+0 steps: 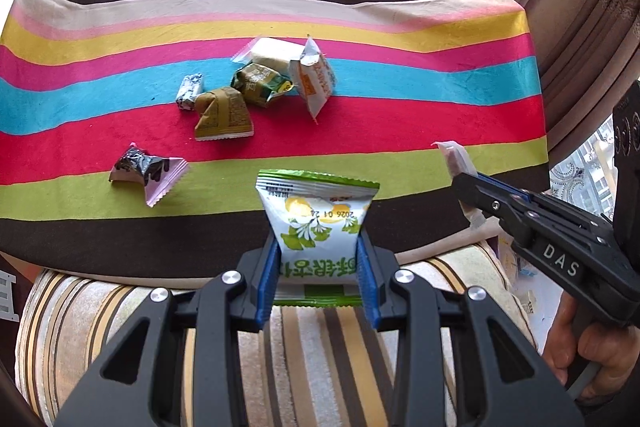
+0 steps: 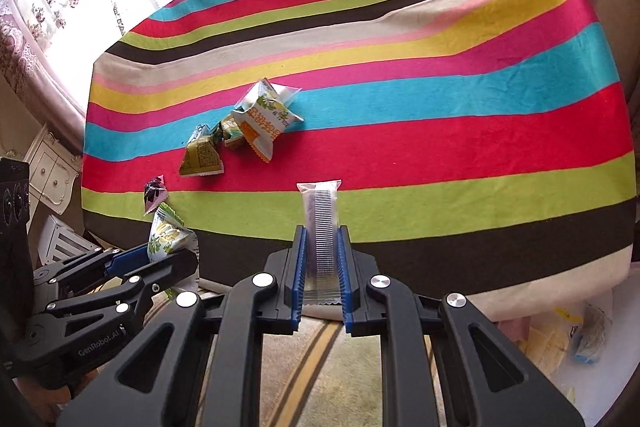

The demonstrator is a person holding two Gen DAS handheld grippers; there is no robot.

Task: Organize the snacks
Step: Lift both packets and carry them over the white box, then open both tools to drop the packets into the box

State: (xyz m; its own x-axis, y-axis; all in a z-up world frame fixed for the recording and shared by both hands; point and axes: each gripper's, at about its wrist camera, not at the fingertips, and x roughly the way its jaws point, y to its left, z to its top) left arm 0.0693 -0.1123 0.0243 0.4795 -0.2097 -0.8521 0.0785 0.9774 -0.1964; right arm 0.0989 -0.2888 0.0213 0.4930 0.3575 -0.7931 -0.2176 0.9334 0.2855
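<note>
Striped in red, blue, green and brown, the cloth-covered counter [image 1: 400,115] fills both views, with a loose cluster of crinkled foil snack packets [image 1: 256,87] lying at about eleven o'clock from both claws. The left claw [image 1: 320,267] is clamped on a white-and-green puffed snack bag [image 1: 320,223], its long axis running forward along the fingers. The right claw [image 2: 322,267] is pinched tight on a slim clear-wrapped bar [image 2: 322,223], likewise lengthwise. Judging by position, the left claw sits nearer the cluster.

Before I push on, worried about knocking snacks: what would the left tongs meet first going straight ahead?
Probably bare striped cloth: the left tongs, clamped on the green-white packet, point between the snacks, though depth is unclear.
</note>
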